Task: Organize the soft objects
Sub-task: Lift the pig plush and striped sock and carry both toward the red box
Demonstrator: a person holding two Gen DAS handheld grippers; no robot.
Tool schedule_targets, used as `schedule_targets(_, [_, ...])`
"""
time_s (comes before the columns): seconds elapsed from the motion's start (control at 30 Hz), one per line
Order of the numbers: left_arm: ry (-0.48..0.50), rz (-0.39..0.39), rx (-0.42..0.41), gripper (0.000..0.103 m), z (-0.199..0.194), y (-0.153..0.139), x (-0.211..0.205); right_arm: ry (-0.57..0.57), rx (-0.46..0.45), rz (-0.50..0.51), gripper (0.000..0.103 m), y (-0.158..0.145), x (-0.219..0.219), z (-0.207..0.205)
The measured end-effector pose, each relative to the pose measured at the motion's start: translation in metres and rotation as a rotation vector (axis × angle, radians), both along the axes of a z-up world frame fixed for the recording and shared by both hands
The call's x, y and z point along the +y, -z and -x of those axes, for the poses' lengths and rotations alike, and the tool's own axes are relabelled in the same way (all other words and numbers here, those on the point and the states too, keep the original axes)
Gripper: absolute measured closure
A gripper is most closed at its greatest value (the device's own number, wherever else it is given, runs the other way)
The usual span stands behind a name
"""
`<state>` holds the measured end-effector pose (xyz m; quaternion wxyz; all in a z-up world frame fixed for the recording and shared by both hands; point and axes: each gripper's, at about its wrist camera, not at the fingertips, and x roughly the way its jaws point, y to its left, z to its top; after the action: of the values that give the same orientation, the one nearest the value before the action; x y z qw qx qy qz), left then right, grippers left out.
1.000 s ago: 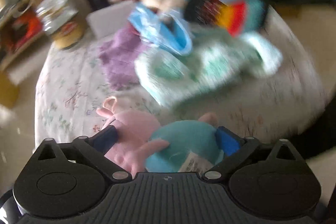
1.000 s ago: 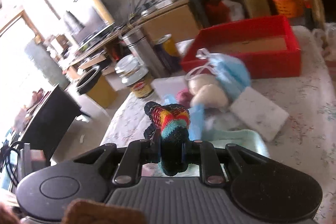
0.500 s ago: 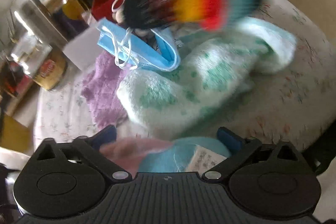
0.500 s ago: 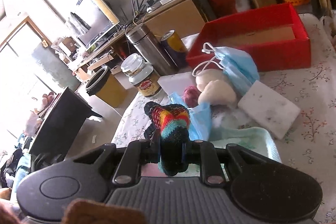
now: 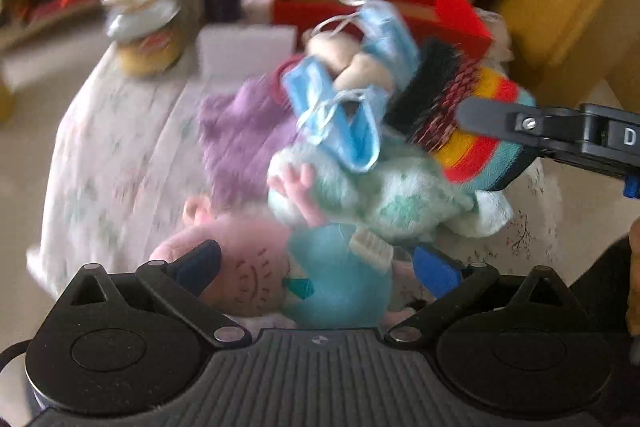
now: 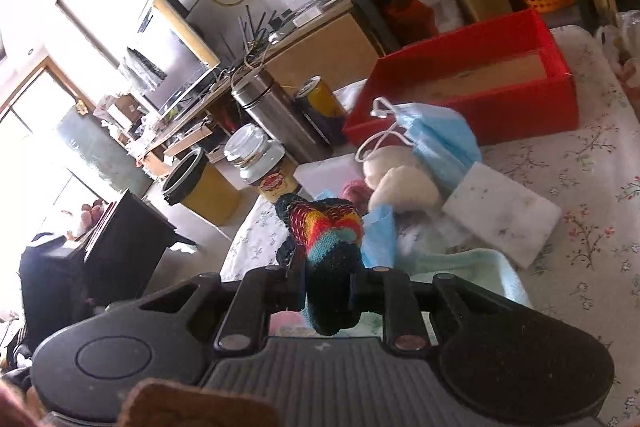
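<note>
A pink and teal plush toy (image 5: 280, 279) lies between the blue pads of my left gripper (image 5: 316, 267), whose jaws are opening; the right pad (image 5: 436, 271) stands a little clear of the teal body. Just beyond it a pale green fluffy cloth (image 5: 392, 195), a purple cloth (image 5: 240, 131), blue face masks (image 5: 352, 131) and a cream soft piece (image 5: 356, 67) form a heap on the flowered tablecloth (image 5: 112, 155). My right gripper (image 6: 332, 291) is shut on a rainbow-striped knitted piece (image 6: 328, 231), held above the heap; its finger (image 5: 492, 119) reaches in from the right in the left wrist view.
A red box (image 6: 480, 95) stands at the back of the table. A steel flask (image 6: 276, 115), a can (image 6: 320, 99) and a lidded jar (image 6: 264, 163) crowd the far left edge. A white sponge block (image 6: 500, 211) lies right of the heap. A yellow bin (image 6: 200, 187) sits on the floor.
The left wrist view has swung and risen, so the heap now sits farther off and the flask and jar show again. The right gripper has kept still with the striped piece.
</note>
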<state>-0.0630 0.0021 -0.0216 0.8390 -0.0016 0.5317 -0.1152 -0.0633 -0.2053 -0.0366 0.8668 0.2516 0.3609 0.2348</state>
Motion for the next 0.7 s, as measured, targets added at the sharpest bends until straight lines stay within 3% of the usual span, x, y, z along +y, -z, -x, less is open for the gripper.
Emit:
schedule_targets(0.17, [-0.267,0.119,0.091,0.005,0.017,0.014,0.032,-0.013,-0.01,-0.018,0.103,-0.001,-0.002,0.002])
schedule_targets(0.33, [-0.365,0.244,0.054,0.01,0.025,-0.008,0.051,-0.041,-0.01,-0.039,0.103,-0.002,0.003,-0.001])
schedule_targets(0.43, [-0.35,0.242,0.054,0.006,0.018,-0.023,0.046,-0.05,-0.012,-0.03,0.103,-0.002,0.003,0.001])
schedule_targets(0.57, [-0.433,0.252,0.121,0.009,0.028,-0.007,0.045,-0.034,-0.021,-0.042,0.103,-0.005,-0.003,0.003])
schedule_targets(0.7, [-0.573,0.321,0.191,0.01,0.039,0.017,0.055,-0.053,-0.041,-0.051,0.103,-0.008,0.0,0.006])
